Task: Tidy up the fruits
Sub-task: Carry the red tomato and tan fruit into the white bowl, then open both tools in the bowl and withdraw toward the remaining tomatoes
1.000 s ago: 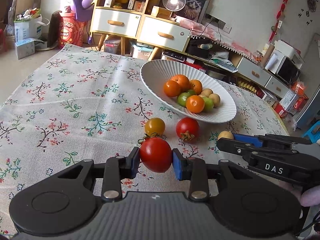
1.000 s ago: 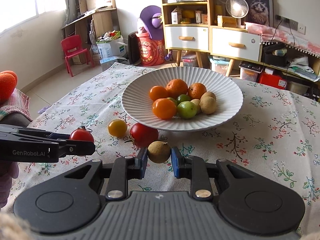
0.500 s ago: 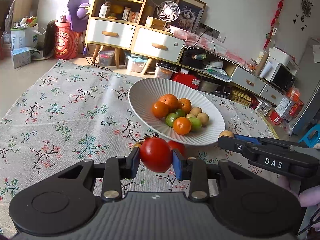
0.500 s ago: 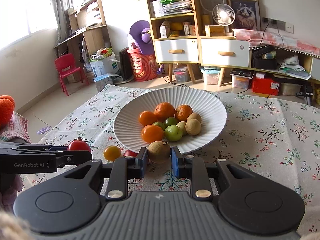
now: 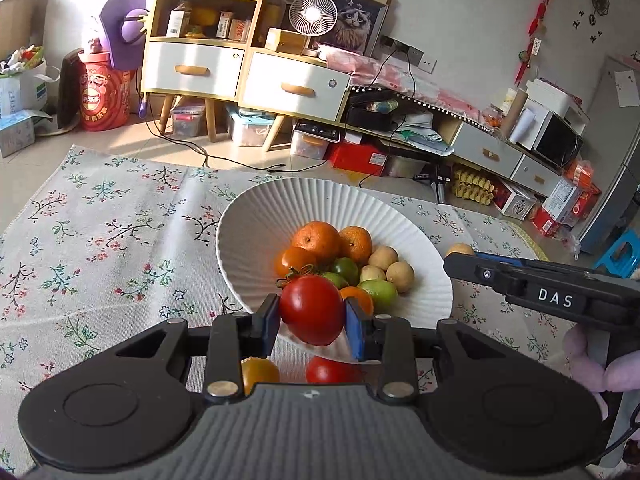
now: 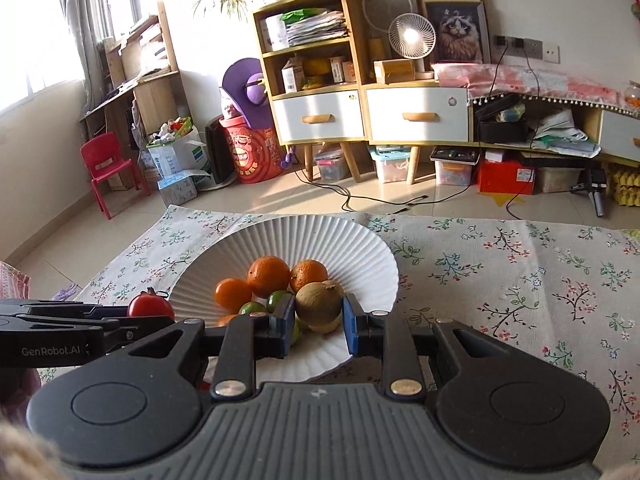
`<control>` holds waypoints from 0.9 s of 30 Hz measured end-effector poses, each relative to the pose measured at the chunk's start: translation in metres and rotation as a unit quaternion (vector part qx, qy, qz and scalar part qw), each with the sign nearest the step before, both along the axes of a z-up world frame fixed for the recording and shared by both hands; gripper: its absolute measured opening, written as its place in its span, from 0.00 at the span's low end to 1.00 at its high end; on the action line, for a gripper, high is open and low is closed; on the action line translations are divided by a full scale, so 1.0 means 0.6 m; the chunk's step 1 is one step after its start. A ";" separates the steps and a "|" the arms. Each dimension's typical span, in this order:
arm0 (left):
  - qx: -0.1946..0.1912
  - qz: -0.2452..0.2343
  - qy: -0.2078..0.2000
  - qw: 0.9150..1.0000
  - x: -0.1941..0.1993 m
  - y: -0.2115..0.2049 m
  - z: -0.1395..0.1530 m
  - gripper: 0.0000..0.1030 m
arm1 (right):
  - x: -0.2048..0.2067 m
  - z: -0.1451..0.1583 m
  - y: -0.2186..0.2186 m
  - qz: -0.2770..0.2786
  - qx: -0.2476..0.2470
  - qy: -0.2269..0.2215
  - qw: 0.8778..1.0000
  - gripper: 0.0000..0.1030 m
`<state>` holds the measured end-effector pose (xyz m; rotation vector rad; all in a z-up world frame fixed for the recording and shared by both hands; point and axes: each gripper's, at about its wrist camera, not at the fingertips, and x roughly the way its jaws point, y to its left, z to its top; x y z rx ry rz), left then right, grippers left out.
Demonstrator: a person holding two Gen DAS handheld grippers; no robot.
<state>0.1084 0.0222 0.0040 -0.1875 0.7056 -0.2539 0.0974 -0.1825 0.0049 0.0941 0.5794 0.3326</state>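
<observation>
Over the last second I have carried both hands forward from the near side of the counter to the white ribbed bowl. A second ago both fruits hung over the flowered cloth, short of the rim; now each one hangs above the bowl's near edge.

My left gripper is clenched on a red tomato with its green stalk up, and in the left wrist view the tomato sits in front of the pile of oranges, green fruits and small brown fruits. My right gripper is clenched on a round brown fruit, which hangs over the same pile in the right wrist view. Neither grip has altered during the carry.

I judge that this puts both fruits nearly in place: what remains for them is to lower and let go inside the rim, without knocking the pile. Two more are left on the cloth: a yellow tomato and another red tomato, both seen under my left gripper just outside the bowl.

Writing I can read: "DAS" in white on the side of the right gripper as the left camera sees it, and "GenRobot.AI" on the side of the left gripper as the right camera sees it. The red drum on the floor carries a printed figure and lettering too small to read.
</observation>
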 end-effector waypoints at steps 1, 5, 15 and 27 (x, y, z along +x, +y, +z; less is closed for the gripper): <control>-0.001 -0.001 0.005 1.000 0.008 0.000 -0.003 0.26 | 0.008 -0.003 -0.002 -0.002 0.003 0.005 1.000 0.22; -0.002 -0.003 0.019 1.000 0.026 -0.005 -0.010 0.26 | 0.027 -0.014 -0.002 -0.007 -0.009 0.016 1.000 0.22; -0.012 -0.016 0.021 1.000 0.040 -0.005 -0.012 0.26 | 0.037 -0.016 -0.005 -0.007 -0.016 0.027 0.999 0.22; -0.005 -0.020 0.005 1.000 0.035 -0.009 0.000 0.38 | 0.042 -0.012 -0.004 -0.008 -0.009 0.036 0.999 0.28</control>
